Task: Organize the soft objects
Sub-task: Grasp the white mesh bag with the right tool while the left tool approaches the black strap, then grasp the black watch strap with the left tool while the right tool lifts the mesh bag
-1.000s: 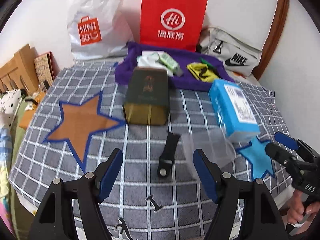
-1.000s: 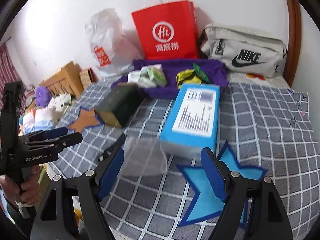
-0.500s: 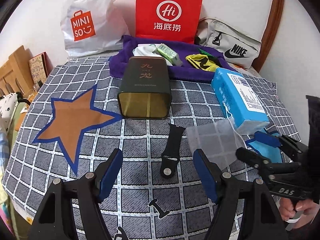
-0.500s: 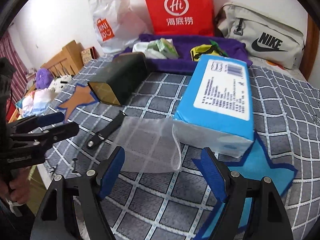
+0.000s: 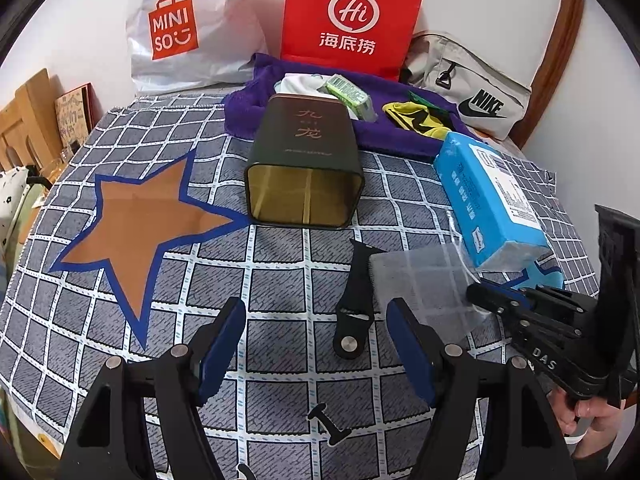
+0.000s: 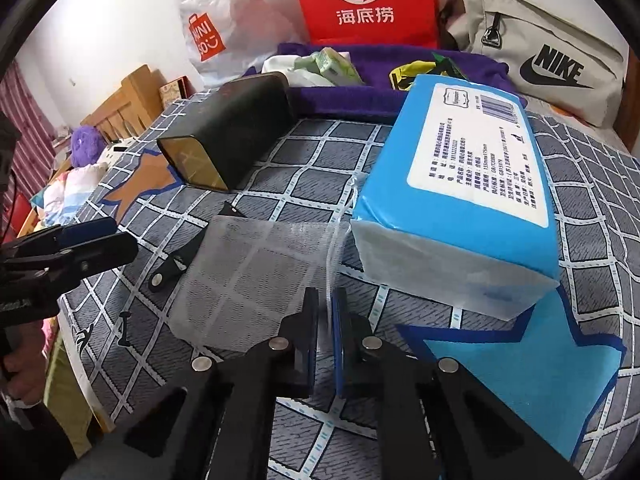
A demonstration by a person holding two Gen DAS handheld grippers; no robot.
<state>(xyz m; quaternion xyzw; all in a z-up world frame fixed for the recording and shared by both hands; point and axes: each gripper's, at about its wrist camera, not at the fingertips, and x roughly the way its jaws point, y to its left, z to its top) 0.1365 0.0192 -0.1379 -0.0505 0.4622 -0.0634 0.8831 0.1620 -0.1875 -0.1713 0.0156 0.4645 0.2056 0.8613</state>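
The mesh bag point(image 6: 256, 276) lies flat on the bed point(image 6: 592, 184), a see-through white pouch with its string end on the right. It lies partly on top of the black strap point(image 5: 356, 304) and its string side touches the blue tissue pack point(image 6: 476, 184). The bag spreads out to the left of the right gripper point(image 6: 326, 320), so the pull has to start from this right edge.

The right gripper is right at that edge. Its jaws are squeezed almost together, and the thin white string and the bag's edge run in between them. It looks like they have pinched the bag.

The left gripper point(image 5: 316, 340) is a bit farther off, on the bag's other side. Its jaws are wide and hold nothing. The strap sits between them, lower down on the bed. So the right hand is the nearer one to the bag.

Behind it all, the dark tin point(image 5: 306, 168) lies on its side with its open mouth facing the grippers.
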